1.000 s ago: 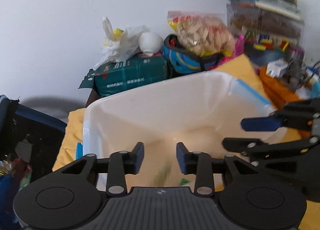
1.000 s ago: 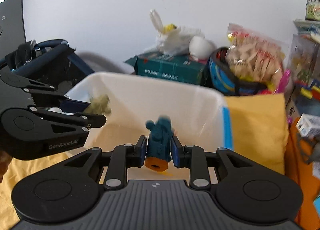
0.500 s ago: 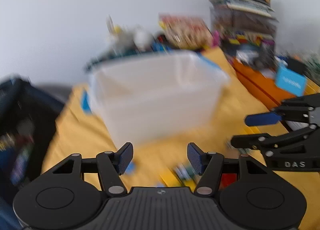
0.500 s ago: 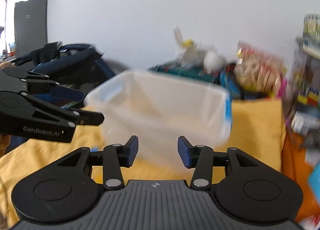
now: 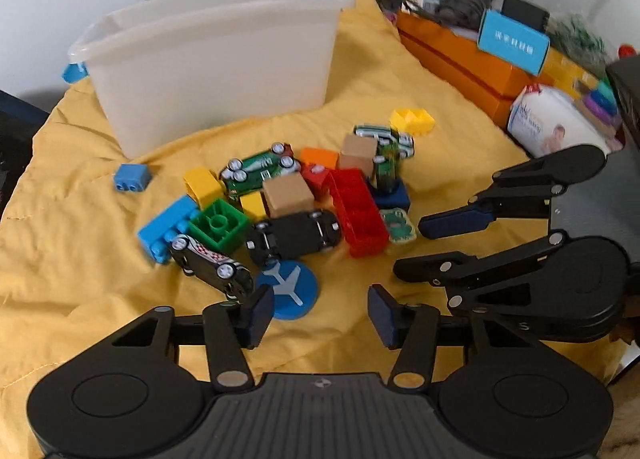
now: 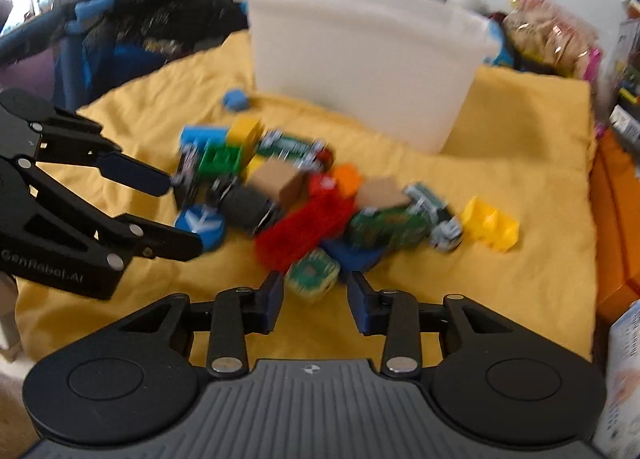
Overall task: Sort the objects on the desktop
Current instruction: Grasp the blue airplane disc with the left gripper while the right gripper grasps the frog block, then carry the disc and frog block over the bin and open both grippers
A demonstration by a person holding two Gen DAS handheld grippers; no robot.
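A pile of toys lies on a yellow cloth: toy cars, plastic bricks, a red block, a black car and a blue round sign. A white plastic bin stands behind the pile. My left gripper is open and empty, just in front of the blue sign. My right gripper is open and empty, just in front of a small green-and-cream cube. Each gripper shows in the other's view, the right one to the right of the pile, the left one to its left.
Orange boxes and a wipes pack line the right side. Snack bags and a stack of containers sit behind the bin. A dark blue bag stands at the left. A loose blue brick and a yellow brick lie apart from the pile.
The right gripper let go of the blue toy over the bin. Both grippers drew back from above the bin, came down in front of the toy pile, and opened wider.
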